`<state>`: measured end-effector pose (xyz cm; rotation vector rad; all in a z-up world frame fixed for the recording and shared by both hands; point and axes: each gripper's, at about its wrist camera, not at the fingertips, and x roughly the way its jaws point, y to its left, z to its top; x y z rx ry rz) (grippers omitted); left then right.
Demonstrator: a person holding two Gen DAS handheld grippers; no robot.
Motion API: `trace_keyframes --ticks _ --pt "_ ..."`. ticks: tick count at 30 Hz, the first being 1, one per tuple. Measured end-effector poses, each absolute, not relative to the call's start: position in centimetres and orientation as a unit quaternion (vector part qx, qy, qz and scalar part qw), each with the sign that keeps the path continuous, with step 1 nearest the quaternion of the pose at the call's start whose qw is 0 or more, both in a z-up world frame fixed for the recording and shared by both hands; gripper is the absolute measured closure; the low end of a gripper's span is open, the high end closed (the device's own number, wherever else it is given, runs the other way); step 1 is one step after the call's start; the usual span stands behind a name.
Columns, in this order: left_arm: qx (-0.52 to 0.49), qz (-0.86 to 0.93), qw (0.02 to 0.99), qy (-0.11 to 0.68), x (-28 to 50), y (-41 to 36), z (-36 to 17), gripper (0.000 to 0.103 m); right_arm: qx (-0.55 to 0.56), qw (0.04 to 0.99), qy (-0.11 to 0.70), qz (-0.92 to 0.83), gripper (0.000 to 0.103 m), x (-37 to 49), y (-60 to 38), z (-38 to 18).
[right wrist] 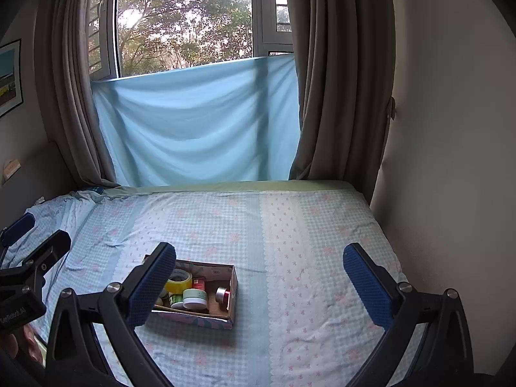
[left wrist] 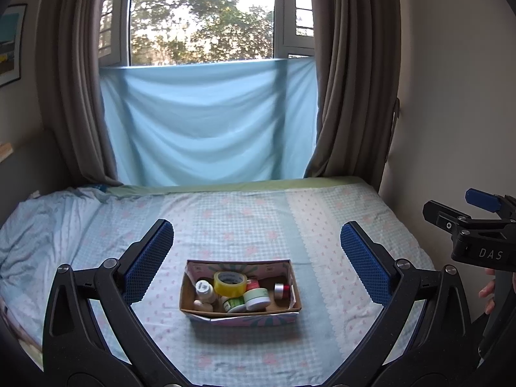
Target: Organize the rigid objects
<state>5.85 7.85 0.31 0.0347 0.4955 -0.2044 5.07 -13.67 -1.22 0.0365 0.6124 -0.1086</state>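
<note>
Near the bed's [left wrist: 258,213] front edge, the box [left wrist: 240,314] corrals 1 tape roll [left wrist: 229,282] and jars; both the left gripper [left wrist: 258,264] and right gripper [right wrist: 259,285] hover above, fingers wide, empty.

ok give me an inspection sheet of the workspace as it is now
surface: bed with a checked floral sheet, rumpled at the left
job's things: open box on the bed, holding a yellow tape roll, a white bottle, a green-lidded jar, a green-labelled jar and a red and silver jar; all lie inside the box
clutter: nothing seen on the sheet around the box
grippers: left gripper open and empty, short of the box; right gripper open and empty, right of the box
cables: nothing seen
surroundings: window, brown curtains, blue cloth over its lower part, poster on the left wall
</note>
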Motion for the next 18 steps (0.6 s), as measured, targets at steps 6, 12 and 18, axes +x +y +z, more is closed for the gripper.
trace_keyframes --ticks 6,12,18 --pt "0.023 -0.097 0.966 0.24 5.7 7.8 0.3 0.0 0.018 0.952 0.3 -0.053 0.0 5.0 -13.7 -1.2" --pt "0.042 -0.09 0.971 0.219 5.0 7.2 0.6 0.0 0.012 0.953 0.299 -0.055 0.0 5.1 -13.5 -1.1" --pt "0.042 -0.091 0.974 0.202 4.5 7.0 0.8 0.0 0.014 0.953 0.297 -0.055 0.0 5.1 -13.6 -1.0"
